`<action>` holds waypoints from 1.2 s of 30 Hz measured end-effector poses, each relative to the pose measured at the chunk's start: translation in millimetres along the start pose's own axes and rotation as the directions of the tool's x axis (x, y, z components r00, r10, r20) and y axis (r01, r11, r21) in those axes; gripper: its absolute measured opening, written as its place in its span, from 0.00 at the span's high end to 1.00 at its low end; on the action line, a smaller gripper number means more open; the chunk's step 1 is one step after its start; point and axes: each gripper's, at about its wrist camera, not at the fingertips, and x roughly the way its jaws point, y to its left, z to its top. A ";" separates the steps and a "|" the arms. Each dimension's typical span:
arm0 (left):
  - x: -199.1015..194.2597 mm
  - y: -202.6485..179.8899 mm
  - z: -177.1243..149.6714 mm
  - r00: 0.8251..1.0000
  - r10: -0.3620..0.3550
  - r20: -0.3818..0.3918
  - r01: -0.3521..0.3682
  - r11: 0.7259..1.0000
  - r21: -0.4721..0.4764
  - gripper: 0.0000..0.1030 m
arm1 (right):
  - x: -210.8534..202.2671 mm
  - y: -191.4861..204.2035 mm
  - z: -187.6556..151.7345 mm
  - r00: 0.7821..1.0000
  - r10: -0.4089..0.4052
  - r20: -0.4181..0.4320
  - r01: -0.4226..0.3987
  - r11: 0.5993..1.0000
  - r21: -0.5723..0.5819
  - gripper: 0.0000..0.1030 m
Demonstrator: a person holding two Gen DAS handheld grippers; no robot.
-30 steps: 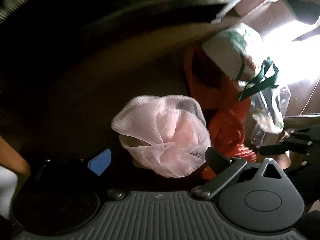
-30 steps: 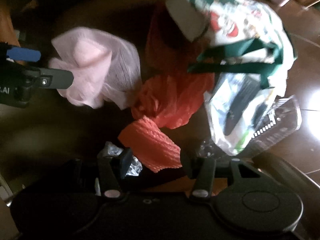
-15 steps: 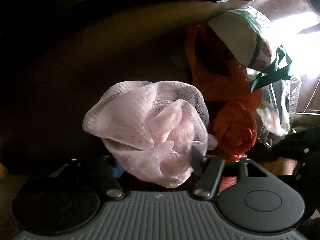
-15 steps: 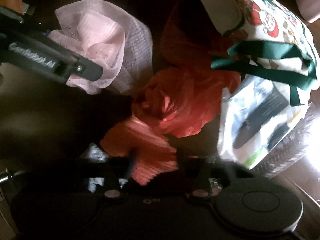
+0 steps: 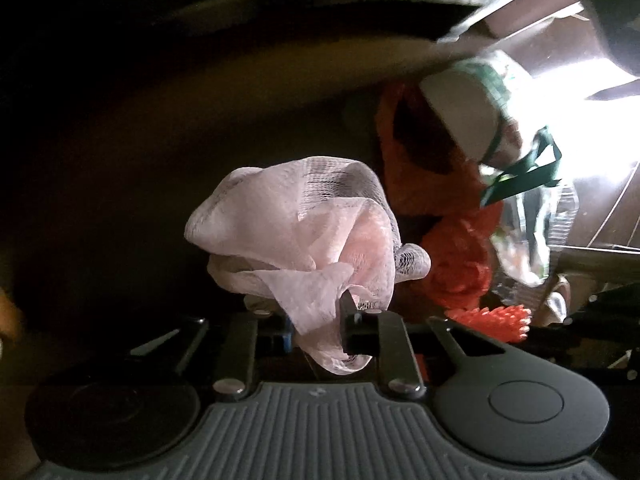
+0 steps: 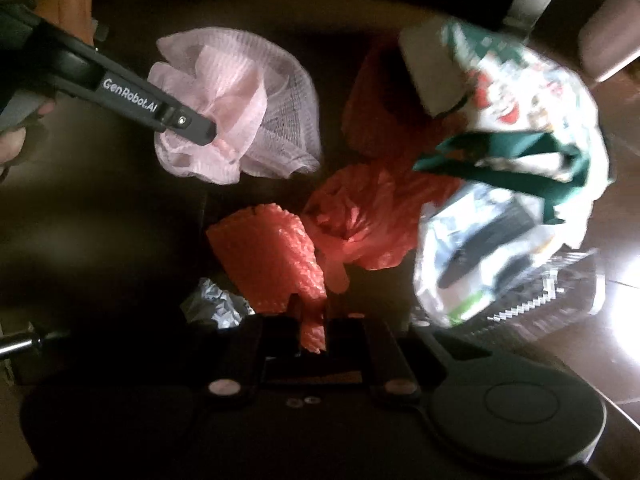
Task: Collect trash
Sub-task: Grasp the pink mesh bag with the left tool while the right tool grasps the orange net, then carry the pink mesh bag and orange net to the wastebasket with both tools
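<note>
1. The left gripper [image 5: 316, 334] points steeply down at a dark tabletop [image 5: 168, 152], and its jaws have just been closing; they now pinch a lower fold of the pink mesh netting [image 5: 296, 224], with the rest of the bundle billowing out beyond the fingertips.
2. In the right wrist view, that same left gripper [image 6: 200, 128] comes in from the upper left corner, its tip buried in the pink mesh netting [image 6: 248, 108].
3. The right gripper [image 6: 314, 328] also points down, its jaws just closed in on a tail of the orange foam net [image 6: 272, 256], which sits squeezed between the two fingers while the wider part fans out past them.
4. A crumpled orange plastic bag [image 6: 368, 216] lies just beyond the foam net, touching it, toward the middle of the table.
5. A crumpled piece of foil [image 6: 212, 304] lies beside the foam net, to the left of the right gripper's fingers.
6. A printed tote bag with green handles [image 6: 516, 120] slumps near the table's right edge, over a clear plastic package [image 6: 480, 264].
</note>
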 end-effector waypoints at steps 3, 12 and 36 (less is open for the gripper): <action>-22.3 -5.8 -1.9 1.000 0.011 0.025 -0.011 1.000 0.003 0.81 | -25.8 1.0 -2.4 0.999 -0.029 0.014 0.029 0.999 0.040 0.91; -114.6 -22.1 -24.5 0.989 0.009 0.150 -0.012 1.000 0.020 0.81 | -115.7 8.8 -14.7 0.978 -0.145 0.151 0.126 0.984 0.125 0.91; -373.9 -123.2 -139.8 0.815 -0.037 0.579 -0.065 0.986 0.153 0.81 | -367.5 76.8 -129.7 0.697 -0.349 0.627 0.119 0.918 0.378 0.91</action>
